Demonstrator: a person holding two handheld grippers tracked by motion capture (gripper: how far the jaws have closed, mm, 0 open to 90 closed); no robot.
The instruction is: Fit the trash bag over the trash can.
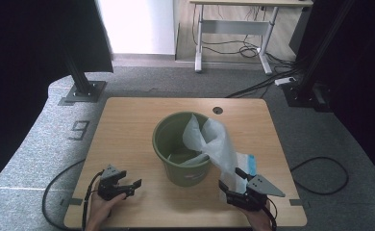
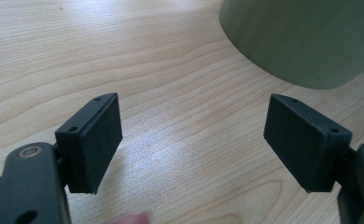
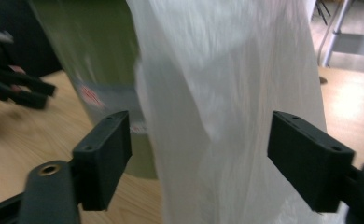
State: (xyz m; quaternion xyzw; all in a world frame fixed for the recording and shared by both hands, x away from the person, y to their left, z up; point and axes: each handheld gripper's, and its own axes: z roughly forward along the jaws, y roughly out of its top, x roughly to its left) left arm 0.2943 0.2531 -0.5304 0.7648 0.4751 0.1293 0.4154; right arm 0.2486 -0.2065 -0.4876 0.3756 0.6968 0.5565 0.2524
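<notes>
on the left of the wooden bench (image 1: 128, 115), the left gripper (image 1: 128, 186) rests with jaws apart and nothing between them. mid-bench stands a green bucket (image 1: 176, 144); a thin white plastic bag (image 1: 219, 144) sits partly inside and spills over its right rim. the right gripper (image 1: 233, 185), jaws wide apart, straddles the hanging plastic without pinching. the lining looks barely begun: the bag is unspread.

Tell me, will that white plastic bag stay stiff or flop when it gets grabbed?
Probably floppy: the white plastic bag already droops over the green bucket rim in loose folds. It looks thin and see-through, so likely very light. It may slip, since the right gripper stands open around it.
</notes>
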